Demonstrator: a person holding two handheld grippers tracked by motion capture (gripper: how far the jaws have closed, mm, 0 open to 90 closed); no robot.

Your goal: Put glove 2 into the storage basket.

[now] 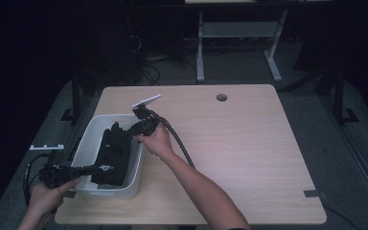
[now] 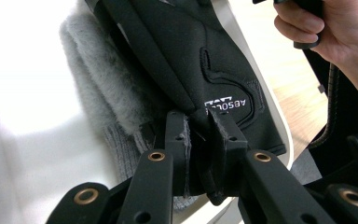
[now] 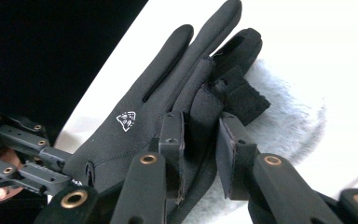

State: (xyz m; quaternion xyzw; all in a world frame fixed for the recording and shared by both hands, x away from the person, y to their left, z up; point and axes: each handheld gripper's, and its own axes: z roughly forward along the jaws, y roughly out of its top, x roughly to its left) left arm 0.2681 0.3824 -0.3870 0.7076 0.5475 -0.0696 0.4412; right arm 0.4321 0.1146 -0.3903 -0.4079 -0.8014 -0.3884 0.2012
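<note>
A black glove [image 1: 112, 153] with white lettering lies stretched inside a white bin [image 1: 83, 143] at the table's left edge. My left gripper [image 1: 95, 168] reaches in from the near end and is shut on the black glove [image 2: 214, 60] at its cuff; the left gripper [image 2: 199, 127] has the fabric pinched between its jaws. My right gripper [image 1: 125, 135] comes in from the far right rim. The right gripper [image 3: 200, 122] is shut on the finger end of the black glove [image 3: 135, 116]. A grey fleecy piece [image 3: 284, 121] lies under the glove, the same grey piece [image 2: 98, 93] showing in the left gripper view.
The wooden table [image 1: 239, 139] stretches to the right of the bin, with a round cable hole [image 1: 222, 97] near its far edge. The right gripper's cable [image 1: 179, 141] trails over the tabletop. Beyond the table the floor is dark, with desk legs [image 1: 200, 48].
</note>
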